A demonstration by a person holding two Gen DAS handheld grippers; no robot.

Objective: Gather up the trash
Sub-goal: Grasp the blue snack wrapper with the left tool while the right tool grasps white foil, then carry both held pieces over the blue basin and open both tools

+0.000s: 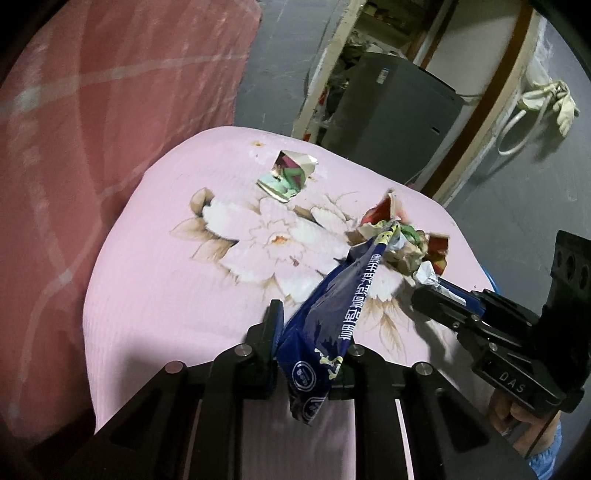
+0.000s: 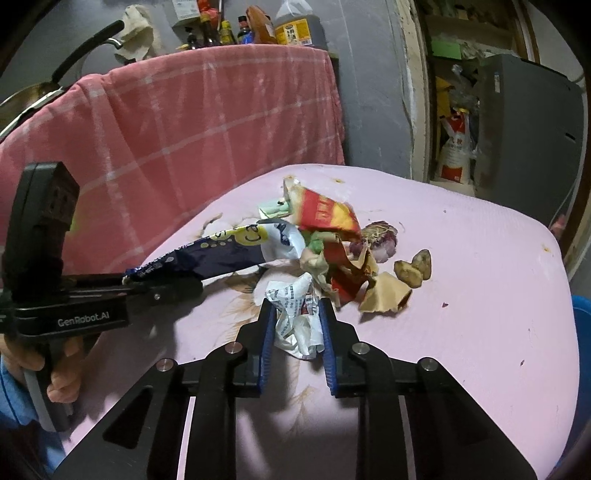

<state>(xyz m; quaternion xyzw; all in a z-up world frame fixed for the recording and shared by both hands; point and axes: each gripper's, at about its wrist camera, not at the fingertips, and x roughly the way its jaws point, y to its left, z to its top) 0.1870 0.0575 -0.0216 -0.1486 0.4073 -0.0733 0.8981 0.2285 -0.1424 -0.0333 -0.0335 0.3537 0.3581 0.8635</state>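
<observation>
My left gripper is shut on a dark blue snack wrapper, which stretches toward a heap of trash on the pink flowered cloth. The wrapper and the left gripper show at the left of the right wrist view. My right gripper is shut on a crumpled white printed wrapper at the near edge of the heap; it shows in the left wrist view. A red-and-yellow torn packet lies on top of the heap. A green-and-white carton lies apart, farther back.
Two brown lumps and a purple scrap lie beside the heap. A pink checked cloth hangs over furniture behind. Bottles stand above it. A grey appliance stands in the doorway beyond the table edge.
</observation>
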